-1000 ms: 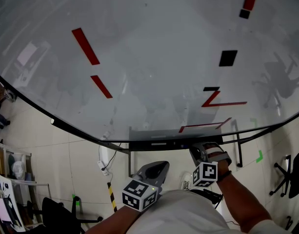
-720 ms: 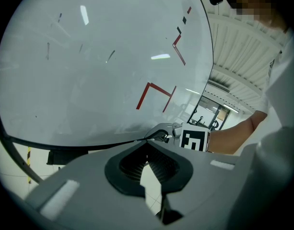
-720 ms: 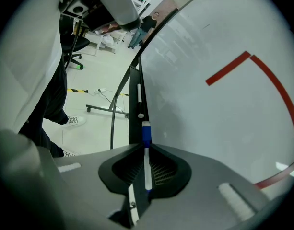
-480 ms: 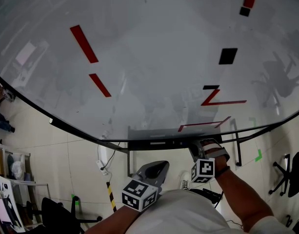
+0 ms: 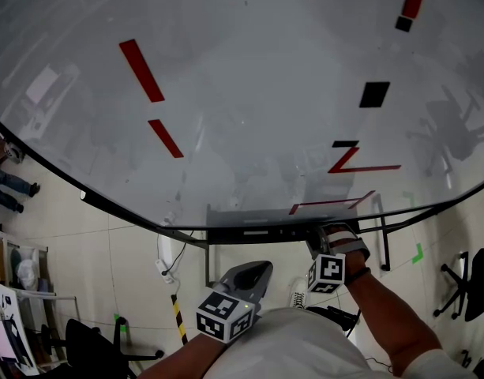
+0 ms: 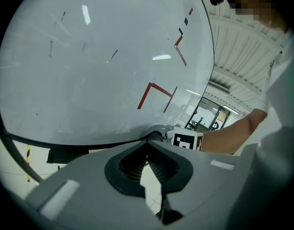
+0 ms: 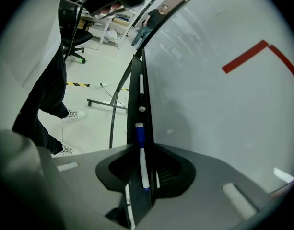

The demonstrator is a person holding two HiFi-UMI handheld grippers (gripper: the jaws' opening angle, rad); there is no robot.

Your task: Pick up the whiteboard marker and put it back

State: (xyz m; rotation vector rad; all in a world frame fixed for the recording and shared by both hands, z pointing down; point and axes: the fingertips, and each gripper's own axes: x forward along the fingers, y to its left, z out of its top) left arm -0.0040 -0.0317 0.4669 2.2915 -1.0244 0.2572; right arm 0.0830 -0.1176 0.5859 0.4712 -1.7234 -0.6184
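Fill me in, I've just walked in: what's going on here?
A person at the whiteboard holds a hand-held gripper in each hand. The right hand-held gripper is at the board's tray, jaws apart around a blue-capped marker lying there. The left hand-held gripper hangs back, shut and empty.

- Marker [image 7: 144, 166]: a slim white barrel with a blue cap [image 7: 140, 134].
- It lies lengthwise in the whiteboard's black tray [image 7: 135, 92], close to the board, with the cap pointing away down the tray.
- The barrel sits between the right gripper's [image 7: 146, 152] fingers [image 7: 169, 172], with a narrow gap on its board side.
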